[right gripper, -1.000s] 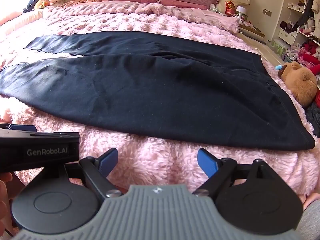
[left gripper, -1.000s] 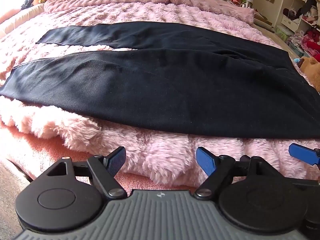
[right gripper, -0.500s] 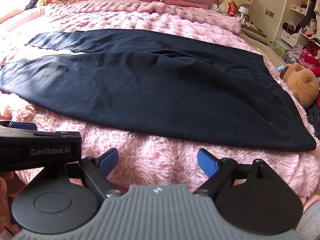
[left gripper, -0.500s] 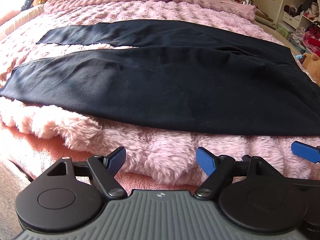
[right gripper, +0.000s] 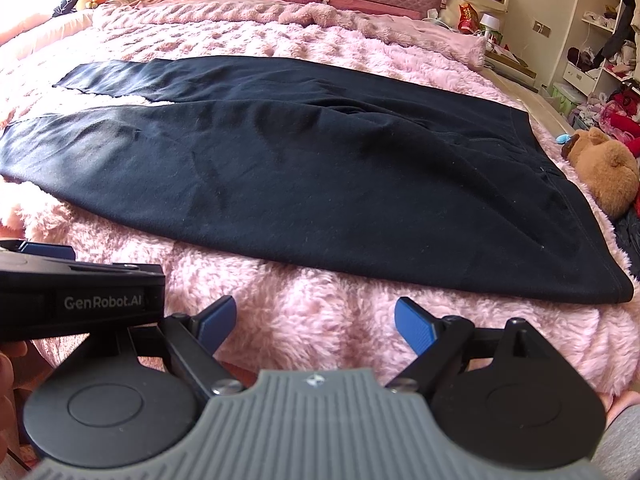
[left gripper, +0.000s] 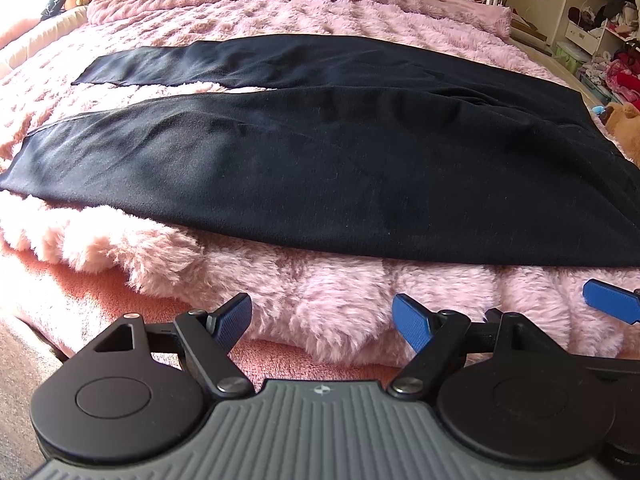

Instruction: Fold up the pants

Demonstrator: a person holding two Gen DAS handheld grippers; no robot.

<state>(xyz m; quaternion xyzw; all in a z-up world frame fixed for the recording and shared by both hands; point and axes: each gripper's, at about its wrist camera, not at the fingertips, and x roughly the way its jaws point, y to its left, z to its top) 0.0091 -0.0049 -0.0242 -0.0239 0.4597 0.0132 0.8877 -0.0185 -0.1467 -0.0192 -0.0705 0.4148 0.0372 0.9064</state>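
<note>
Black pants (left gripper: pixel 320 160) lie spread flat on the pink fluffy bed, legs to the left and waistband to the right; they also show in the right wrist view (right gripper: pixel 304 176). The two legs split apart at the far left. My left gripper (left gripper: pixel 322 320) is open and empty, just short of the bed's near edge, below the near leg. My right gripper (right gripper: pixel 314 322) is open and empty, below the near hem close to the waistband corner (right gripper: pixel 616 292). One blue fingertip of the right gripper (left gripper: pixel 610 306) shows at the right edge of the left wrist view.
The pink fluffy blanket (right gripper: pixel 320 40) covers the bed. A brown teddy bear (right gripper: pixel 604 170) lies by the waistband at the right. Shelves with clutter (right gripper: pixel 608 40) stand at the far right. The left gripper's black body (right gripper: pixel 80 300) sits at the left of the right wrist view.
Both grippers have edged slightly forward and up toward the bed; the pants appear a little lower and closer in both views. The pants have not moved.
</note>
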